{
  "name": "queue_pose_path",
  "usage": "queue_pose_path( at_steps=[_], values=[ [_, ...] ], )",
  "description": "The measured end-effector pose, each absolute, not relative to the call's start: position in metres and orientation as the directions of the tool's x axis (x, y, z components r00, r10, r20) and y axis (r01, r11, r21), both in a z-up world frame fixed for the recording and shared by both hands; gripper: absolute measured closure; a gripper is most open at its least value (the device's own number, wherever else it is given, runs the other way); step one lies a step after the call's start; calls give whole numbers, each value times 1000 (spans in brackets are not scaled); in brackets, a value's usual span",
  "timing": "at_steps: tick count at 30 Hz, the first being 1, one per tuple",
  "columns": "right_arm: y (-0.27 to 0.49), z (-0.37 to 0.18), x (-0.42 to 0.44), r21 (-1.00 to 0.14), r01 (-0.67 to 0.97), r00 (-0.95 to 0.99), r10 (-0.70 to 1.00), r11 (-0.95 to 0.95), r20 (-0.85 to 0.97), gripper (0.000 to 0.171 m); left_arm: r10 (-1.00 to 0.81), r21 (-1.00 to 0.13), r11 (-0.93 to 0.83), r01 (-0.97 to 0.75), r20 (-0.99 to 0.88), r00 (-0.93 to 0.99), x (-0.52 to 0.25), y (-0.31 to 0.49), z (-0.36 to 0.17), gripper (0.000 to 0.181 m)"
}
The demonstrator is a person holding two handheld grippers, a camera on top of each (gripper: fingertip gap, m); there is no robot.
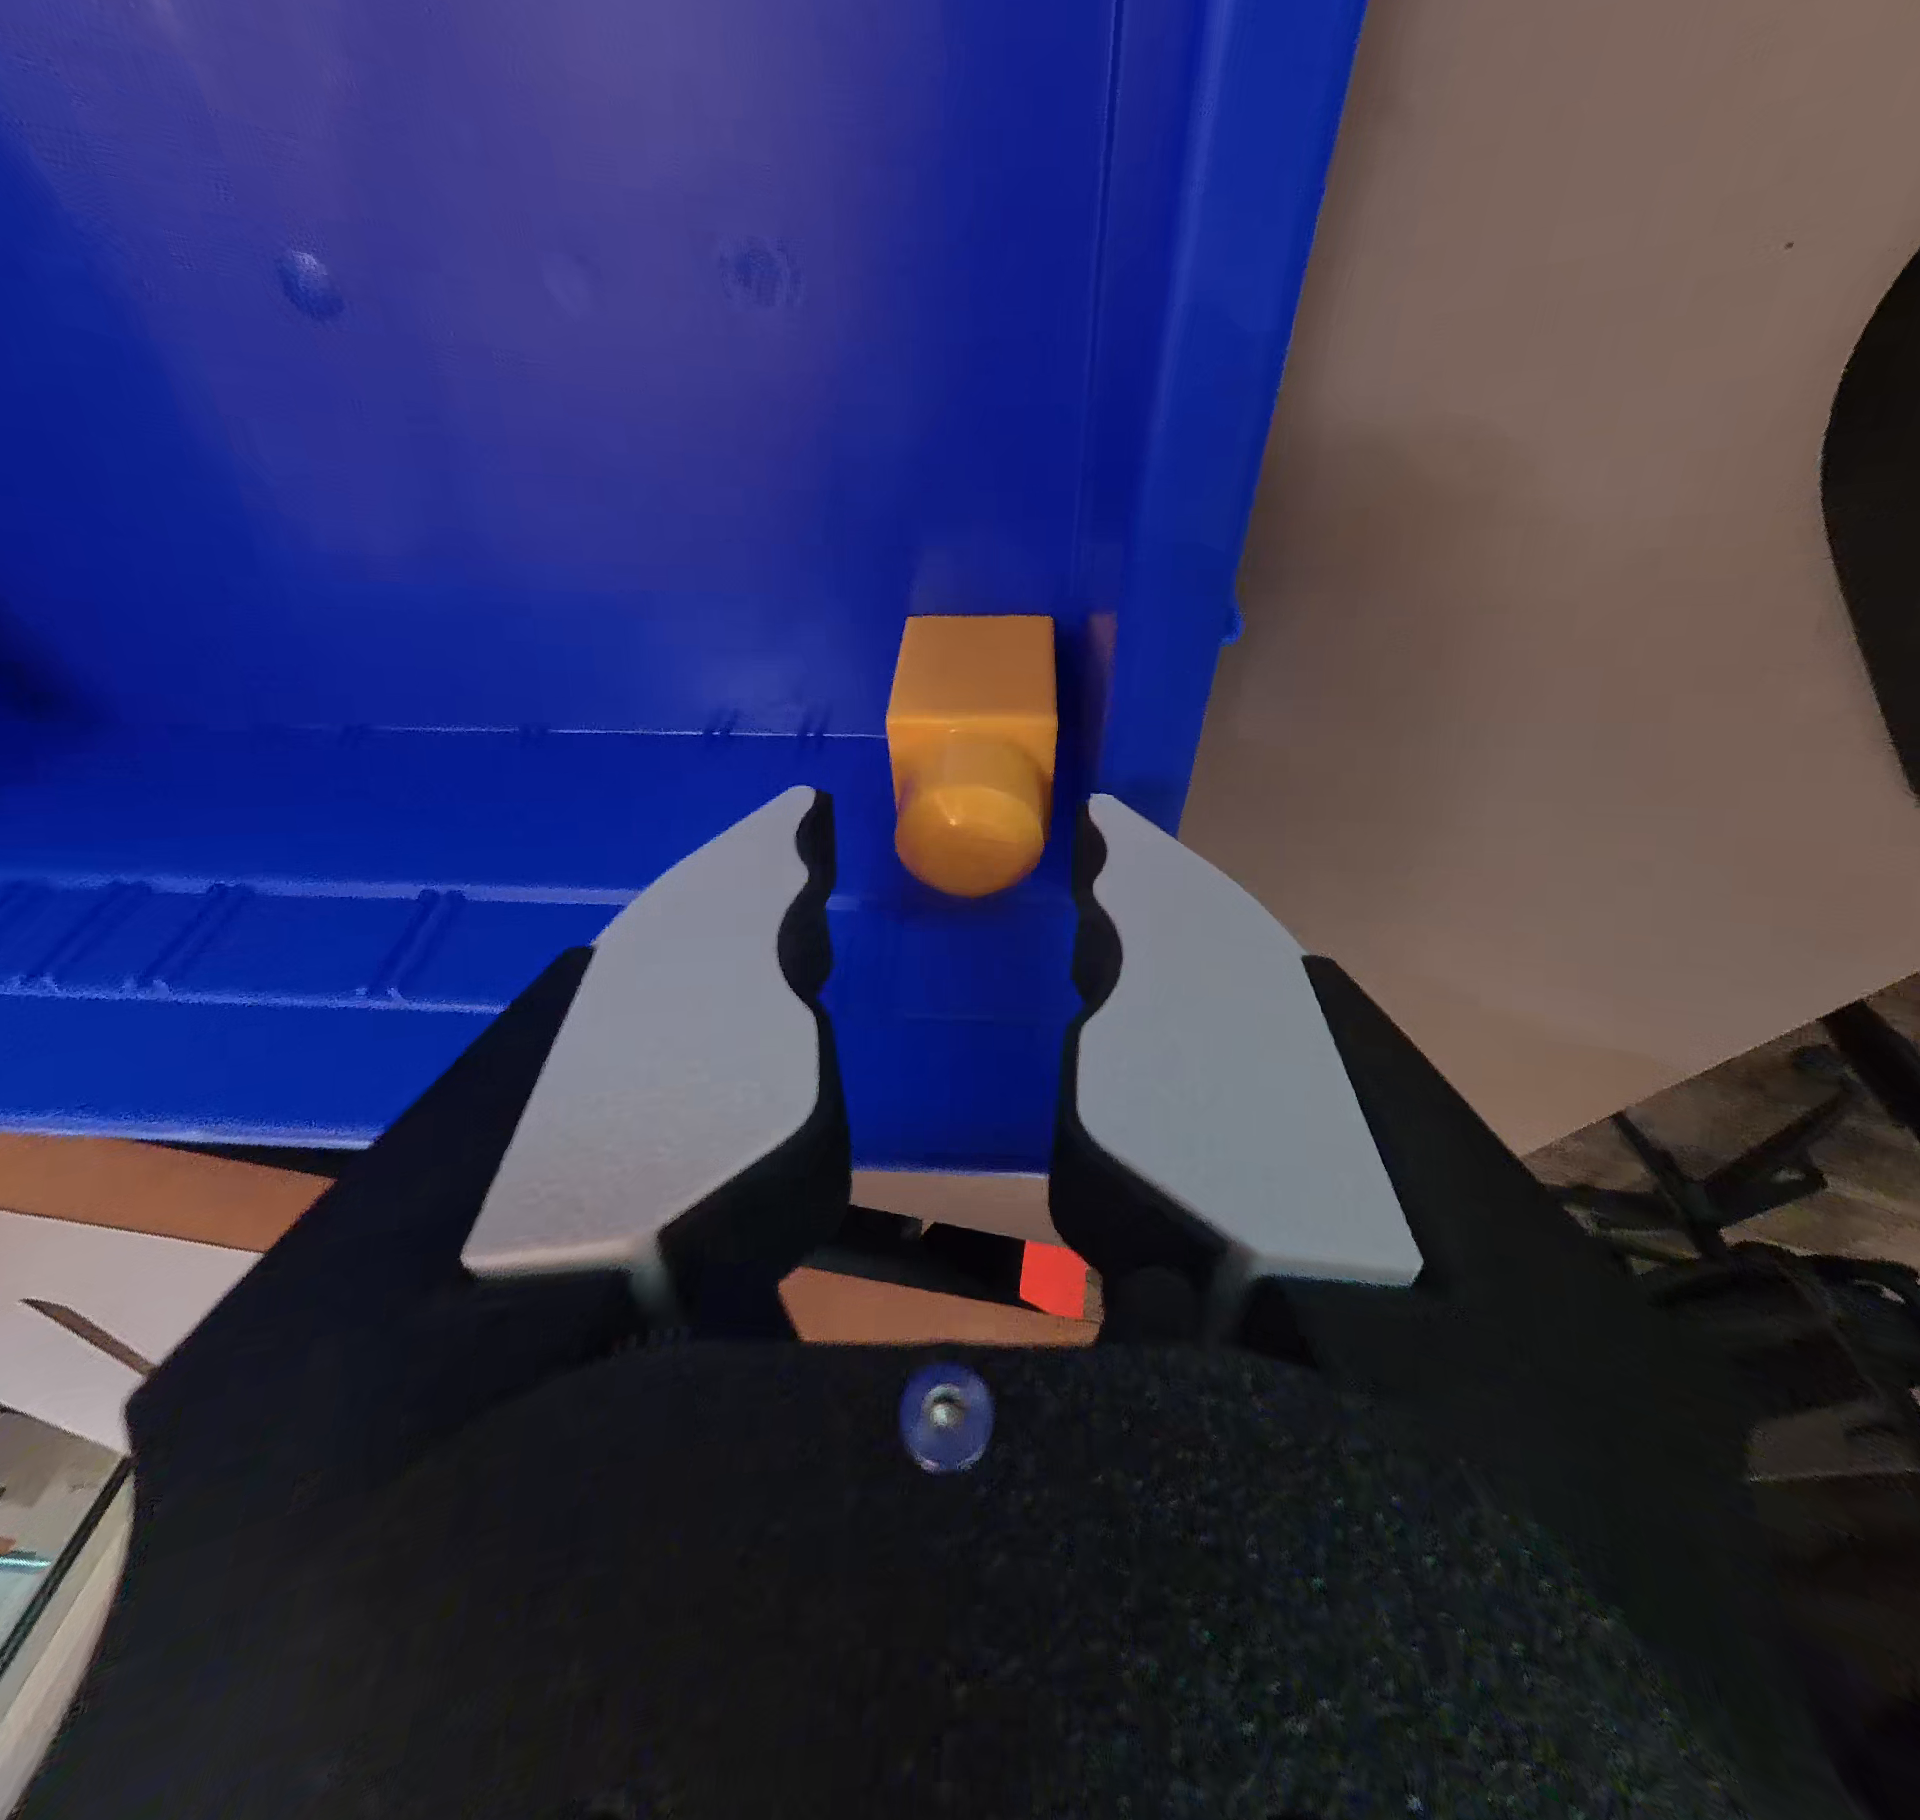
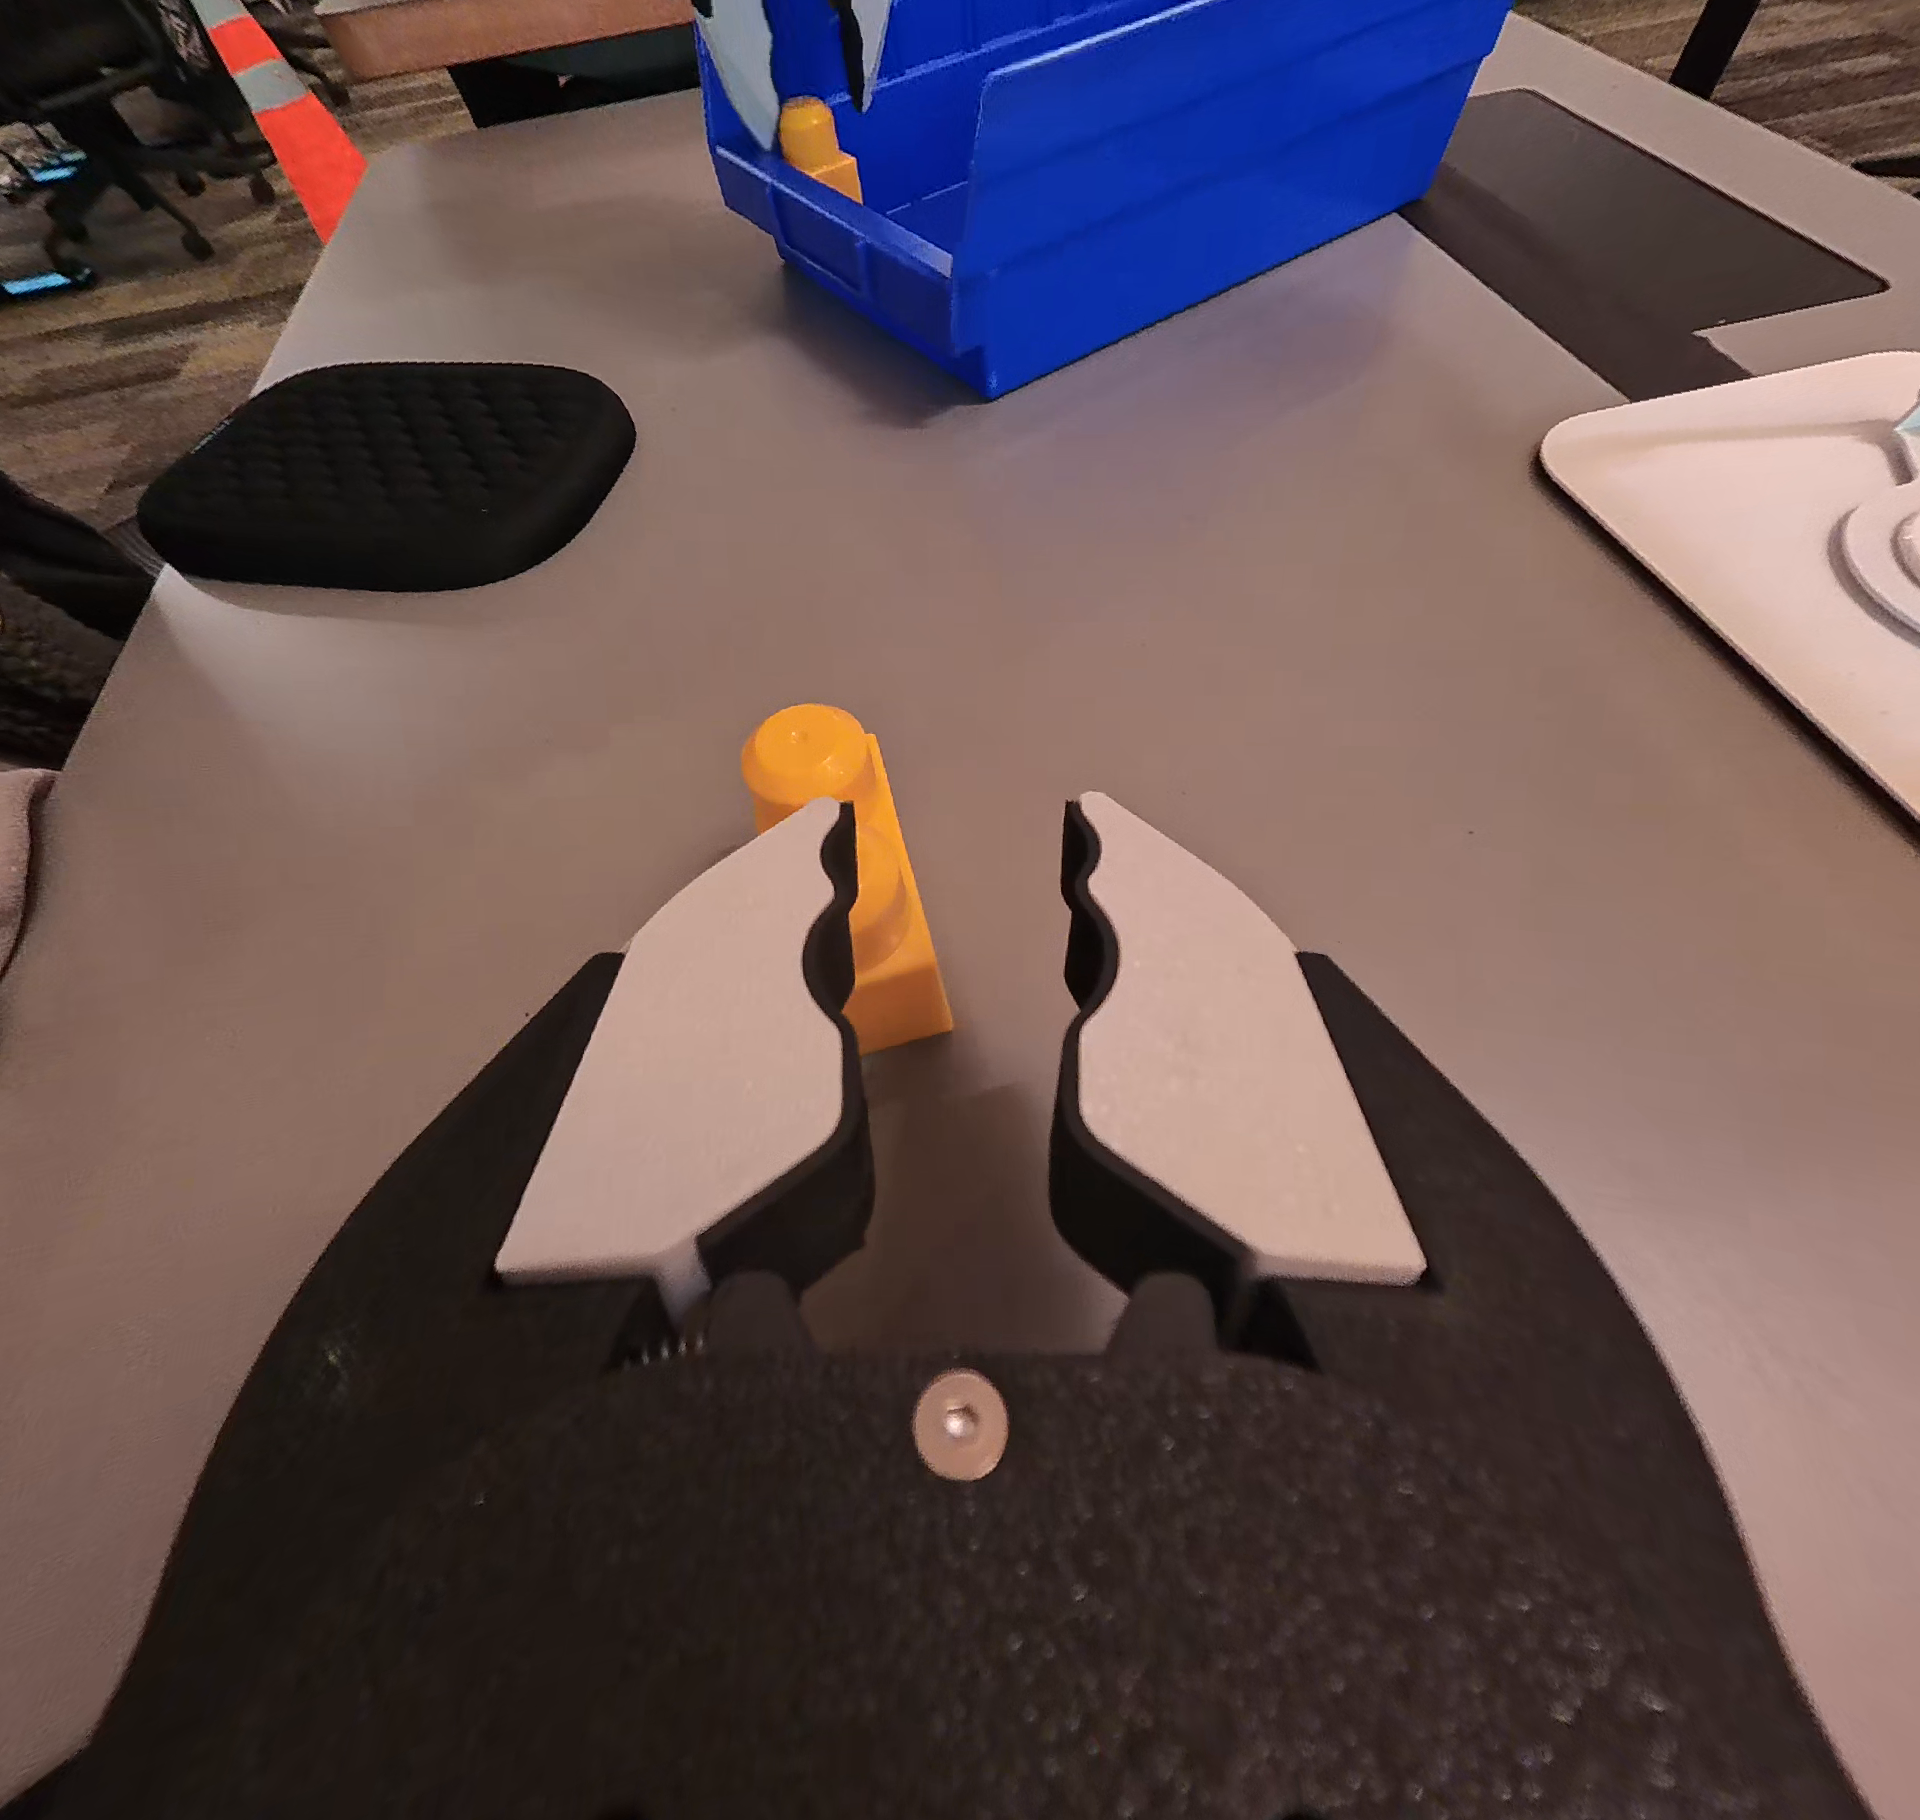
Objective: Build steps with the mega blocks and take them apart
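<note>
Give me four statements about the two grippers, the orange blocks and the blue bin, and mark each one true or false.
1. The left gripper is open above an orange block in the blue bin. True.
2. The right gripper is shut on a block. False: it is open, holding nothing.
3. A second orange block stands on the grey table. True.
4. The bin is full of blocks. False: only one shows.

Grey bench (image 2: pixel 1039 627) holding a blue bin (image 2: pixel 1195 243), black pad (image 2: pixel 384 471), white tray (image 2: pixel 1714 503), orange block (image 2: pixel 894 939).
</note>
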State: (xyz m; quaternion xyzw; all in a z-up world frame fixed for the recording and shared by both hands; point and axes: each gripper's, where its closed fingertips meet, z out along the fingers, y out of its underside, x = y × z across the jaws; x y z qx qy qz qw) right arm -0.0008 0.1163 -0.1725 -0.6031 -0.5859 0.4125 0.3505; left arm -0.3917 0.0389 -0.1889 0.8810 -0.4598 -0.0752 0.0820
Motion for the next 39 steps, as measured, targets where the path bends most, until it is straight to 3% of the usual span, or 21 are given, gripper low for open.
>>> queue_pose_path(
  at_steps=[5,9,16,20,24,27,39],
  values=[
    [116,-174,-1,-902,428,-28,996,-62,-82,134,-823,269,-554,-788,-36,566,-397,34,-197,154],
    [117,-173,0,-902,428,-22,997,-60,-77,135,-824,287,-557,-780,-72,562,-401,38,-190,153],
    [119,-159,-2,-927,374,-6,999,-40,-45,136,-821,2,-539,-842,-221,526,-360,65,-128,154],
    [116,-150,-5,-935,354,3,1000,1,2,138,-839,-185,-422,-888,-292,459,-303,68,-88,154],
    [106,-143,-13,-936,350,-11,999,42,41,138,-879,-282,-266,-922,-321,352,-239,57,-75,154],
    [96,-139,-20,-931,353,-25,996,91,88,135,-914,-275,-181,-944,-308,264,-201,46,-89,153],
    [85,-141,-25,-918,371,-62,990,138,124,134,-993,-57,-70,-996,-92,75,-129,38,-183,154]
  ],
)
